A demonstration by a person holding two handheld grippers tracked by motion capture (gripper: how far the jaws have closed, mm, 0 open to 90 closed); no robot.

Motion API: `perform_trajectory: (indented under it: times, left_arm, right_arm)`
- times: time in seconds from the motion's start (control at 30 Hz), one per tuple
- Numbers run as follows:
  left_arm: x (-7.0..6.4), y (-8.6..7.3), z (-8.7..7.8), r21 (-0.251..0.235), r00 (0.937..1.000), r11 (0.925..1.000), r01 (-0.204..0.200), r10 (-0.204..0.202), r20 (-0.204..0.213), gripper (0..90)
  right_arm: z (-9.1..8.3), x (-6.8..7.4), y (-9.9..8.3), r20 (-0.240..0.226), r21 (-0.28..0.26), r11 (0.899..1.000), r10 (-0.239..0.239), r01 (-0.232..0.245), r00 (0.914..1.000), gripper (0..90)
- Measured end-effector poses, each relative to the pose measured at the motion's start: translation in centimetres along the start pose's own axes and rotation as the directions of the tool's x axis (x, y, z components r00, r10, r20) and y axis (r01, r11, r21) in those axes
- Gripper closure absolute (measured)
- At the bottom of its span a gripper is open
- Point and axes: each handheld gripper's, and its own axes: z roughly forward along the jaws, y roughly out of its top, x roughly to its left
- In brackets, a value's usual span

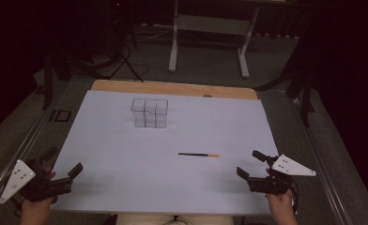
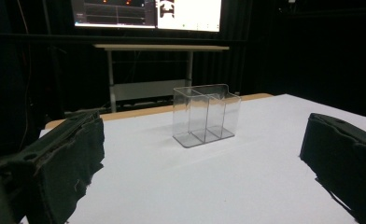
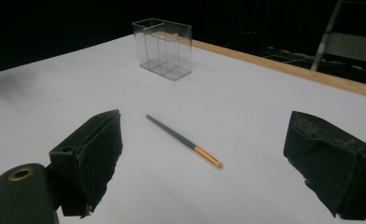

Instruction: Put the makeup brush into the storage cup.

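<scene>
Left gripper (image 1: 62,174): 8 o'clock corner of the white sheet (image 1: 126,178), jaws spread wide, holding nothing.
Right gripper (image 1: 251,164): 4 o'clock, jaws gaping, holding nothing.
Brush (image 1: 198,154): lies flat just ahead of the right gripper; bare sheet all round.
Clear organizer (image 1: 149,113): upright at 12 o'clock, near the far edge.
Left gripper view: monitor (image 2: 146,14) behind the organizer.

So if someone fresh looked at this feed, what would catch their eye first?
Probably the clear divided organizer, standing upright toward the far side of the white table. Next, the slim dark brush with its orange tip, lying flat nearer the person, apart from the organizer. It lies just ahead of the right gripper; the left gripper waits at the near left, both open.
</scene>
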Motion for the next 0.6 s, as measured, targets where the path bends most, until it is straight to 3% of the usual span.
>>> perform_trajectory:
  times: [0.1,0.17,0.23,0.33,0.6]
  left_arm:
    - [0.1,0.1,-0.1,-0.002,1.0000,1.0000,0.001,-0.001,-0.005,0.5]
    - [0.1,0.1,-0.1,-0.004,1.0000,1.0000,0.003,-0.003,-0.006,0.5]
    - [0.2,0.1,-0.1,-0.005,1.0000,1.0000,0.008,-0.008,-0.005,0.5]
    - [0.2,0.1,-0.1,-0.004,0.9999,0.9999,0.010,-0.010,-0.004,0.5]
    - [0.2,0.1,-0.1,-0.005,1.0000,1.0000,0.008,-0.008,-0.003,0.5]
  right_arm:
    - [0.2,0.1,0.8,-0.026,0.000,1.000,-0.008,0.008,0.9996,11.5]
    - [0.5,0.0,1.4,-0.047,0.031,0.999,0.008,-0.006,0.9989,11.5]
    - [0.9,0.0,1.9,-0.061,0.054,0.998,-0.018,0.021,0.9980,11.4]
    - [1.5,-0.3,2.9,-0.088,0.082,0.997,0.012,-0.005,0.9960,11.2]
    - [3.1,-0.3,4.3,-0.217,0.117,0.989,-0.060,0.087,0.9743,10.7]
